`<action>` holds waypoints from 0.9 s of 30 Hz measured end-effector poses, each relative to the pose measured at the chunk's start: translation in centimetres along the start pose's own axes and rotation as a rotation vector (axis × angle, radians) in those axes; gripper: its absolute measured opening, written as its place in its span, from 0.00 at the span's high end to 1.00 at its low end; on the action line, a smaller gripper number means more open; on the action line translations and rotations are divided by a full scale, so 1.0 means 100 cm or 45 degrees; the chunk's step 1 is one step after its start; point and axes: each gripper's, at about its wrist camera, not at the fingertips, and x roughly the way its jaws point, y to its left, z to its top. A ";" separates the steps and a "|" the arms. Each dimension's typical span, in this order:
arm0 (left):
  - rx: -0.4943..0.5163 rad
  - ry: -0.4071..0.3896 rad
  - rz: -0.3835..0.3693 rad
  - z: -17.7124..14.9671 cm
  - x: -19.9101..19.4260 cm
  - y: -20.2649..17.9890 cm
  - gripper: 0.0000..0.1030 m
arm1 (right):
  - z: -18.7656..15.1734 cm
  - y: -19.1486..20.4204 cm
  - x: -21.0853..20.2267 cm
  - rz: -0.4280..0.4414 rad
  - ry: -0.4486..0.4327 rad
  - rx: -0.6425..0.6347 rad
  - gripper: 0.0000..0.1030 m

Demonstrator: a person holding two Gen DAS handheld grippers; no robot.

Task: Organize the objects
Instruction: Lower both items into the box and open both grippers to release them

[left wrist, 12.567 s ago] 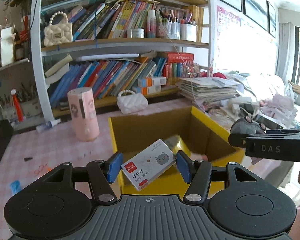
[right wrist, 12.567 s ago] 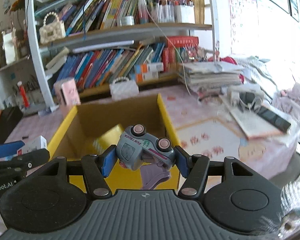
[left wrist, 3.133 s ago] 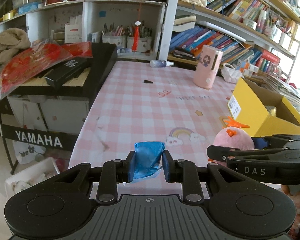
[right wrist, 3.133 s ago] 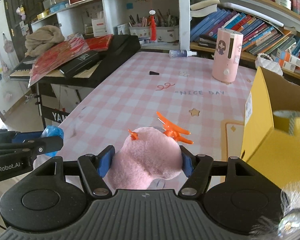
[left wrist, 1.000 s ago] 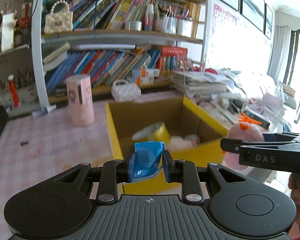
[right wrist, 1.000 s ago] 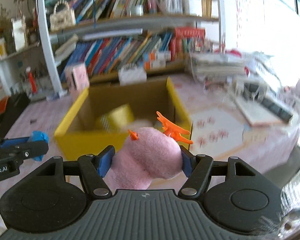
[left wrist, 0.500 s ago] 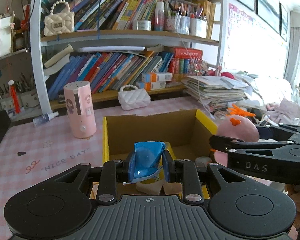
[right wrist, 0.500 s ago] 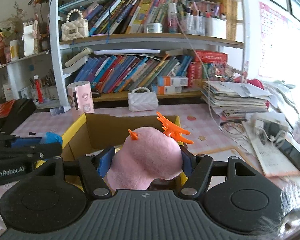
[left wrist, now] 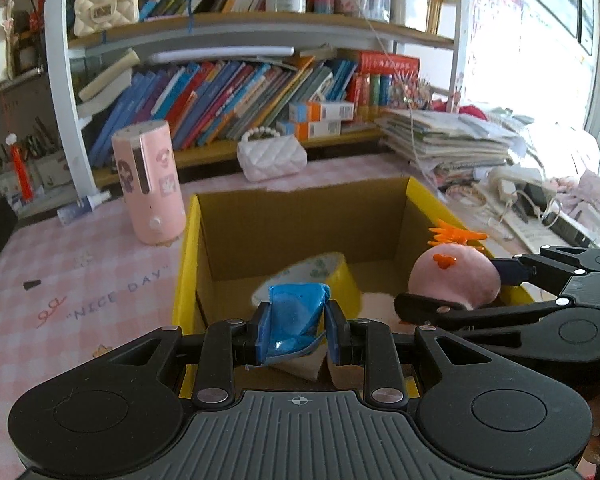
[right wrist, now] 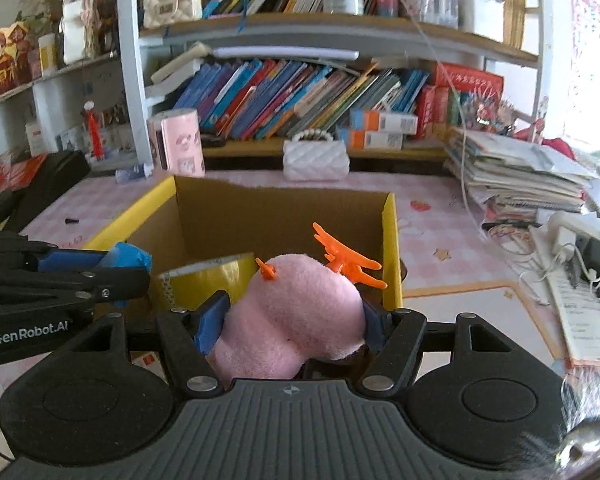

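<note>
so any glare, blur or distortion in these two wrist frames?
Left wrist view: window at right blown out white, shelf uprights bowed by the fisheye, yellow box sharp. Right wrist view: the same washout at the right edge, a smeared blob in the bottom right corner.

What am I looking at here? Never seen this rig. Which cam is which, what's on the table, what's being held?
No robot arm: a person carries one handheld two-finger gripper in each hand, each with a fisheye camera looking forward along its jaws. The black ribbed body at the bottom of each picture is the gripper itself.

Left wrist view: the left gripper has its jaws shut on a blue packet. The right gripper shows at that picture's right edge.

Right wrist view: the right gripper is shut on a pink plush toy with orange plastic bits on top.

Both hang over an open yellow cardboard box on a pink checked tablecloth. Inside the box lies a roll of yellow tape. Behind it stand a pink cylinder and a white quilted purse, then a bookshelf.
</note>
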 end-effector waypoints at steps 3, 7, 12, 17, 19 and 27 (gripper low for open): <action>-0.011 0.032 0.016 -0.003 0.006 0.001 0.75 | -0.003 0.001 0.005 0.015 0.022 -0.023 0.37; -0.008 0.054 0.036 -0.005 0.010 0.000 0.75 | -0.003 -0.002 0.007 0.045 0.019 -0.017 0.37; -0.016 0.095 0.049 -0.009 0.015 0.001 0.73 | -0.004 -0.001 0.009 0.055 0.023 -0.063 0.36; -0.028 0.091 0.060 -0.009 0.014 0.002 0.71 | -0.004 0.000 0.010 0.058 0.024 -0.087 0.36; -0.033 0.082 0.062 -0.008 0.012 0.002 0.69 | -0.004 0.000 0.010 0.058 0.026 -0.088 0.36; -0.076 -0.025 0.111 -0.003 -0.009 0.008 0.57 | -0.005 0.003 0.015 0.050 0.029 -0.109 0.36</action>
